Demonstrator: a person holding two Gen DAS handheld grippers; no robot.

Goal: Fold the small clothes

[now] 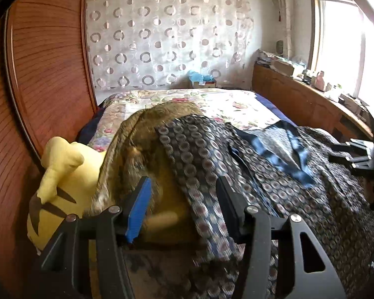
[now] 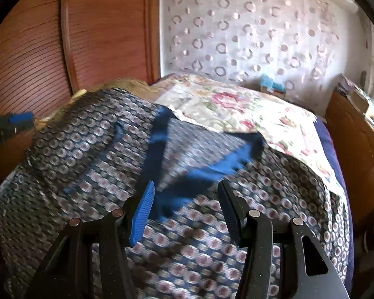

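Note:
A dark patterned garment (image 1: 299, 186) with small round motifs and a blue collar lining (image 1: 281, 149) lies spread over the bed, partly draped on a brown furry cushion (image 1: 147, 129). My left gripper (image 1: 183, 182) stands over its left edge. The jaws are apart, and a strip of the garment hangs between them without being pressed. In the right wrist view my right gripper (image 2: 186, 184) hovers over the garment (image 2: 87, 137) just below the blue collar (image 2: 212, 167), jaws apart and holding nothing. Each gripper shows at the edge of the other's view, the right gripper (image 1: 356, 154) and the left gripper (image 2: 15, 124).
A yellow plush toy (image 1: 62, 164) sits left of the cushion against a wooden wardrobe (image 1: 37, 74). The bed has a floral cover (image 2: 236, 109). A wooden headboard shelf (image 1: 299, 94) with clutter runs along the right under a bright window. A patterned curtain hangs behind.

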